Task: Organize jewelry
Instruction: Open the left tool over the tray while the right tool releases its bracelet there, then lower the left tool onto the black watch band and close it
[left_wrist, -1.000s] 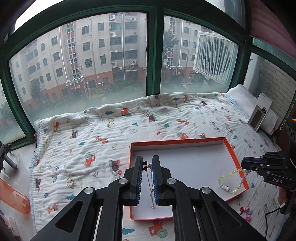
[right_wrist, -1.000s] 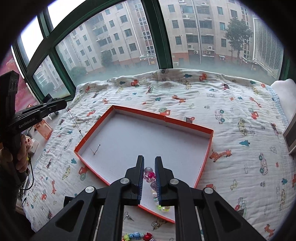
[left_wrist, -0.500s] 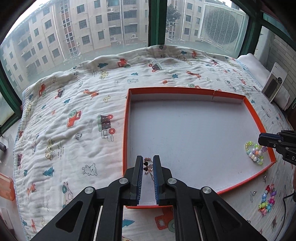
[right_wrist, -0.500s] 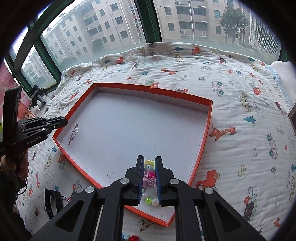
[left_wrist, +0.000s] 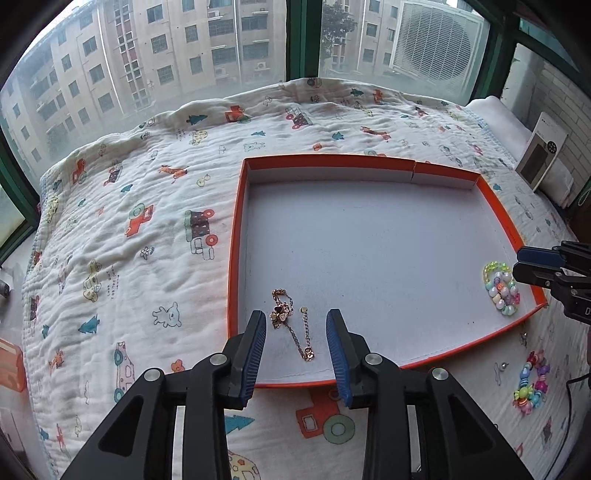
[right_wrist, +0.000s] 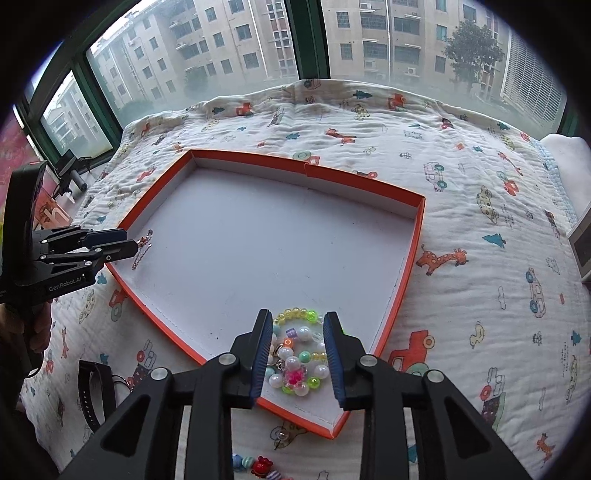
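An orange-rimmed box lid (left_wrist: 236, 229) with a white floor lies on the bed; it also shows in the right wrist view (right_wrist: 413, 258). A rose-gold chain necklace (left_wrist: 291, 325) with a flower pendant lies in its near left corner, between the fingers of my open left gripper (left_wrist: 296, 334). A pastel bead bracelet (right_wrist: 295, 354) lies in the near right corner, between the fingers of my open right gripper (right_wrist: 298, 345); it also shows in the left wrist view (left_wrist: 502, 288). The left gripper (right_wrist: 127, 242) also shows at the lid's left rim.
A colourful bead bracelet (left_wrist: 530, 384) and a small earring (left_wrist: 502, 366) lie on the printed quilt (left_wrist: 122, 206) right of the lid. More beads (right_wrist: 255, 463) and a black watch band (right_wrist: 92, 391) lie near the front. A boxed item (left_wrist: 541, 155) leans against the pillow.
Both grippers have opened. The necklace and the bead bracelet, held half a second ago, now lie loose on the lid's floor.
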